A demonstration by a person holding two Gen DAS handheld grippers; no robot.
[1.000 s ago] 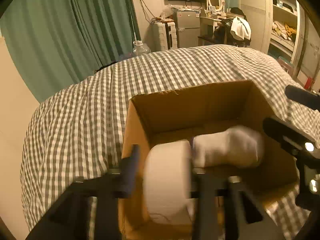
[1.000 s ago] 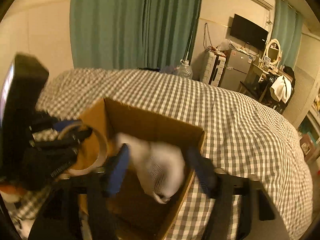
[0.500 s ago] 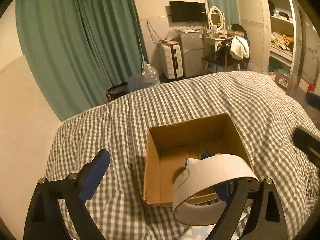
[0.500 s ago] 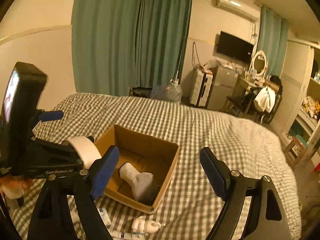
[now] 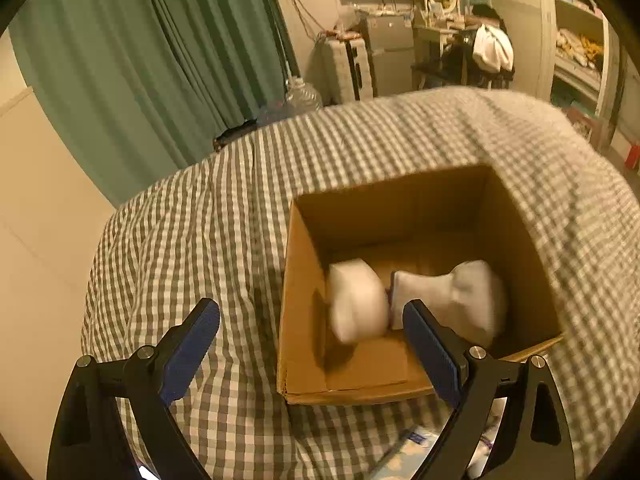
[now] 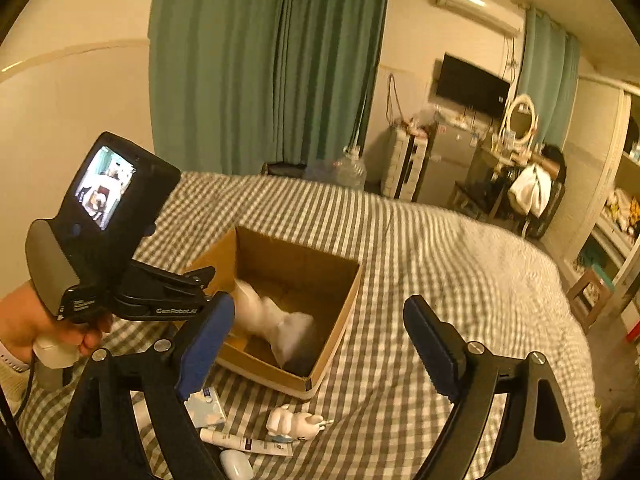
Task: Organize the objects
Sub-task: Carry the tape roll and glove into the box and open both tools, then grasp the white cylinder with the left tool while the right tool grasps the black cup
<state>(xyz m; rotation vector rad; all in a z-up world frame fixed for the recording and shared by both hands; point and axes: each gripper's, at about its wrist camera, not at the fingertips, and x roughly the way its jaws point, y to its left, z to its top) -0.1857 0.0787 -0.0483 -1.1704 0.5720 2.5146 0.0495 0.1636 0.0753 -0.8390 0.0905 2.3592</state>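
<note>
Cardboard box (image 5: pixel 400 216), brown and open-topped, sits on the checked bed (image 5: pixel 192 216) as the collecting point; a white tape roll (image 5: pixel 356 300) and white sock (image 5: pixel 460 296) lie inside. Left hand-held gripper (image 5: pixel 312 344) and right hand-held gripper (image 6: pixel 320 340) gape wide, empty. A tube (image 6: pixel 244 442) and figurine (image 6: pixel 294 422) wait outside.

one box (image 6: pixel 320 344), one tape roll (image 5: pixel 356 300), one sock (image 5: pixel 460 292), one tube (image 6: pixel 244 442)

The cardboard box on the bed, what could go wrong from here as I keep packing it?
The cardboard box sits on a soft checked bedcover, so pressing its rim could tip it. The tape roll looks blurred, possibly not settled, and may roll against the sock. Near the right gripper, the small figurine, tube and tissue pack crowd together, risking a double grab.
</note>
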